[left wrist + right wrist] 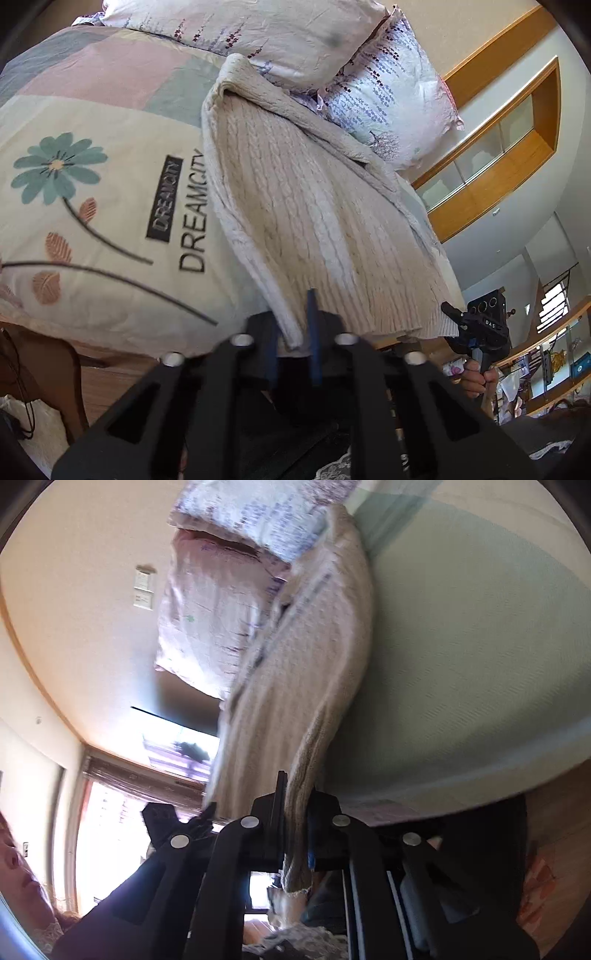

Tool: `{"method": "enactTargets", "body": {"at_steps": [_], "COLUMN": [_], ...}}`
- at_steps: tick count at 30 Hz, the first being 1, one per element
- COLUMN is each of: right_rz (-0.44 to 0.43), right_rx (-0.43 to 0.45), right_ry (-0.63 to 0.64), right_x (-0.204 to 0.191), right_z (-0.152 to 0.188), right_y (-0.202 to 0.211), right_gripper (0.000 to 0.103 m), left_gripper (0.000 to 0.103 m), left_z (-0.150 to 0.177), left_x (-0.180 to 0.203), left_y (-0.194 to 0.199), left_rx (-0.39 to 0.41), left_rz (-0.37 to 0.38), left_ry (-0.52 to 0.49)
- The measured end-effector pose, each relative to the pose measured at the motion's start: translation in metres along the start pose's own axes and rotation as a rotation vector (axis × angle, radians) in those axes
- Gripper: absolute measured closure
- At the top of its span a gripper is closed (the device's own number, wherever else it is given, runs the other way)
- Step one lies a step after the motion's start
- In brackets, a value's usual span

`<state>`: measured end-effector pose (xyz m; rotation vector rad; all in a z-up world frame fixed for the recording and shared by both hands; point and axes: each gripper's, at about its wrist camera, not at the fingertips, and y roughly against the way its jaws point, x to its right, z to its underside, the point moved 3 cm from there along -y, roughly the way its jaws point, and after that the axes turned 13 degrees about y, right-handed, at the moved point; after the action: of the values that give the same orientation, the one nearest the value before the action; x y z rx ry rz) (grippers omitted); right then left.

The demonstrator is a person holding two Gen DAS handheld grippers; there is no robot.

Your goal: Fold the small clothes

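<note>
Both tools, left (295,332) and right (297,823), pinch cream knit sweater (310,229) over floral bedspread (92,221); pillows (295,40) behind.

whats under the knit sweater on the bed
The cream knit sweater lies over the DREAMCITY flower quilt, its top end against the floral pillows. Both grippers, left and right, pinch its hem. Whatever lies beneath its middle is covered.

Support: a bed (122,70) covered by a pastel patchwork sheet.
Print: a teal flower and "DREAMCITY" are seen on the sheet.
On it: a cream knit sweater (303,221) is spread out.
Head end: two floral pillows (258,33) are laid, touching the sweater.
</note>
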<state>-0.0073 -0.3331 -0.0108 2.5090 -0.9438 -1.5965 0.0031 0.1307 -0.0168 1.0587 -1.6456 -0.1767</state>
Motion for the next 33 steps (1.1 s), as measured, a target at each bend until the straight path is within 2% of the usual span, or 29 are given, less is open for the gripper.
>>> {"method": "enactTargets", "body": {"at_steps": [2, 4, 7, 11, 13, 15, 16, 17, 18, 19, 20, 21, 22, 23, 24, 27, 33], "right_rz": [-0.063, -0.133, -0.205, -0.199, -0.175, -0.101, 0.006, 0.105, 0.185, 0.234, 0.226, 0.212, 0.230, 0.264, 0.287, 0.259, 0.295], "right_rx": [0.055, 0.146, 0.268, 0.369, 0.406, 0.424, 0.406, 0.367, 0.319, 0.271, 0.261, 0.259, 0.272, 0.296, 0.312, 0.283, 0.232], "right_ry": [0.016, 0.054, 0.087, 0.113, 0.093, 0.045, 0.004, -0.029, -0.067, -0.121, -0.139, -0.122, -0.075, -0.037, -0.010, 0.000, 0.076], "right_x": [-0.011, -0.028, -0.046, -0.049, -0.039, -0.021, -0.001, 0.019, 0.034, 0.048, 0.052, 0.053, 0.051, 0.050, 0.048, 0.050, 0.038], "right_z": [-0.015, -0.046, -0.102, -0.185, -0.223, -0.252, -0.267, -0.275, -0.280, -0.280, -0.277, -0.274, -0.269, -0.264, -0.262, -0.258, -0.250], "right_y": [0.002, 0.007, 0.009, -0.009, -0.028, -0.053, -0.072, -0.087, -0.098, -0.104, -0.102, -0.099, -0.089, -0.078, -0.072, -0.064, -0.074], "right_gripper": [0.095, 0.095, 0.095, 0.095, 0.095, 0.094, 0.092, 0.080, 0.061, 0.057, 0.050, 0.032, 0.023, 0.013, 0.013, 0.013, 0.013], "left_gripper": [0.096, 0.097, 0.097, 0.097, 0.097, 0.093, 0.090, 0.086, 0.073, 0.060, 0.045, 0.039, 0.034, 0.034, 0.034, 0.034, 0.036], "left_z": [-0.013, -0.043, -0.111, -0.202, -0.241, -0.273, -0.287, -0.299, -0.304, -0.307, -0.306, -0.303, -0.298, -0.294, -0.290, -0.277, -0.262], "left_x": [0.007, 0.016, 0.036, 0.066, 0.079, 0.085, 0.081, 0.073, 0.066, 0.059, 0.052, 0.047, 0.040, 0.033, 0.024, -0.002, -0.020], "left_y": [0.012, 0.027, 0.044, 0.027, -0.003, -0.043, -0.063, -0.084, -0.092, -0.094, -0.087, -0.081, -0.074, -0.071, -0.072, -0.083, -0.123], "left_rx": [0.026, 0.096, 0.216, 0.320, 0.335, 0.334, 0.317, 0.283, 0.270, 0.273, 0.285, 0.287, 0.286, 0.266, 0.224, 0.118, -0.007], "left_rz": [0.050, 0.058, 0.058, -0.004, -0.053, -0.129, -0.176, -0.233, -0.279, -0.297, -0.244, -0.208, -0.200, -0.194, -0.176, -0.111, -0.092], "left_ry": [-0.004, -0.032, -0.049, -0.069, -0.079, -0.094, -0.090, -0.070, -0.044, -0.017, -0.006, -0.012, -0.019, -0.020, -0.007, 0.079, 0.140]}}
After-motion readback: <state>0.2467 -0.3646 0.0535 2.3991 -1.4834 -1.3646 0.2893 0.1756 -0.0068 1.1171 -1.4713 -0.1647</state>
